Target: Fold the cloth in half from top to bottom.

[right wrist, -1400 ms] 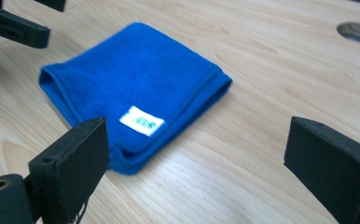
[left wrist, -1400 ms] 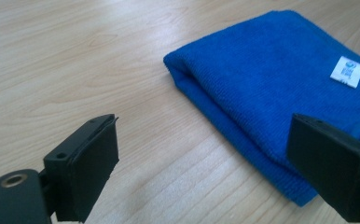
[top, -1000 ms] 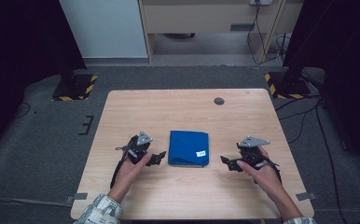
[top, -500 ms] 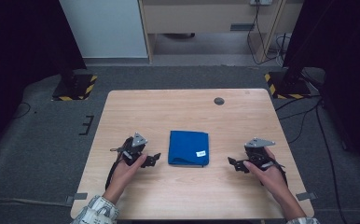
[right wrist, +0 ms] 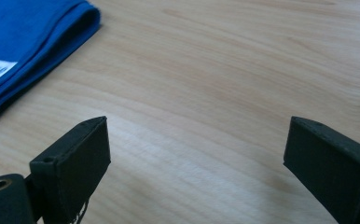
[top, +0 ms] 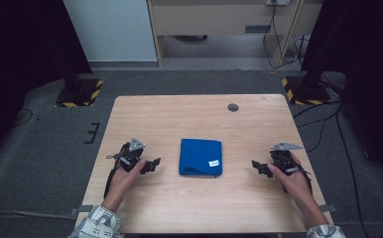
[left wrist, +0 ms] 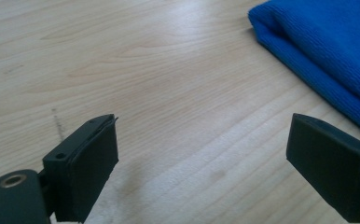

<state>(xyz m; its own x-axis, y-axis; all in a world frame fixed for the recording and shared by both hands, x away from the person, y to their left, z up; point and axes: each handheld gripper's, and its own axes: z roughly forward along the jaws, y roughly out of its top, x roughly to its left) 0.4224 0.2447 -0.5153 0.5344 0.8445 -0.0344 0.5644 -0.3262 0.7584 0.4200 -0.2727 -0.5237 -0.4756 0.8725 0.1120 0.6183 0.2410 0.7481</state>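
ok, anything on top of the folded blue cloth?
Only a small white label near the right front corner of the folded blue microfibre cloth. Nothing else rests on it. It lies flat on the light wooden table. Whatever sits between its folded layers is hidden.

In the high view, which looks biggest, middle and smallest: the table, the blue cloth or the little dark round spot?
1. Table, by far the biggest.
2. Blue cloth.
3. Dark round spot, the smallest.
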